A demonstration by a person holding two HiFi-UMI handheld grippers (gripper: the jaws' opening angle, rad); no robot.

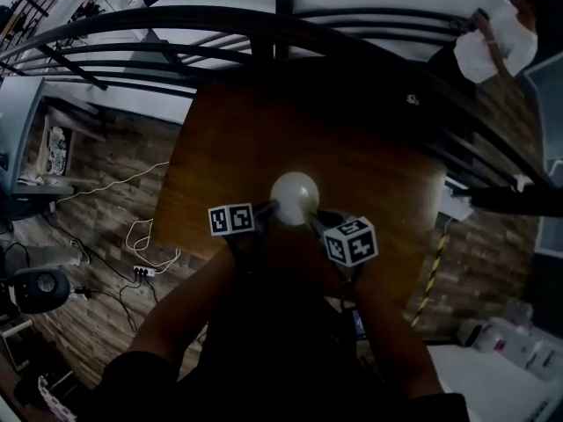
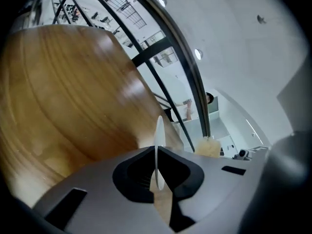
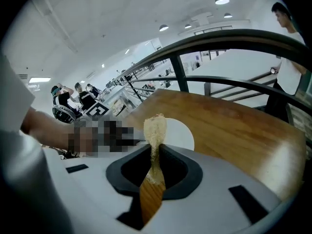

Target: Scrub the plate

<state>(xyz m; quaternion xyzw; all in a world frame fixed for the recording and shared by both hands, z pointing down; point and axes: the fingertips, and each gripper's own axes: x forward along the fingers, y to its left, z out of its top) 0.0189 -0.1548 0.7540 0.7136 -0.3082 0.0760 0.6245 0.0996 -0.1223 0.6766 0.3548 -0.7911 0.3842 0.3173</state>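
Note:
A small white plate is held over the wooden table. My left gripper is shut on the plate's left rim. In the left gripper view the plate stands edge-on, clamped between that gripper's jaws. My right gripper comes in from the plate's lower right. It is shut on a thin yellowish sponge, which sticks up from that gripper. The sponge stands just in front of the plate's face. Whether it touches the plate I cannot tell. The sponge also shows in the left gripper view, right of the plate.
A dark metal railing curves behind the table. A person in a white shirt stands beyond it at the upper right. Left of the table, a brick-pattern floor holds cables and a power strip. The table's right edge is close.

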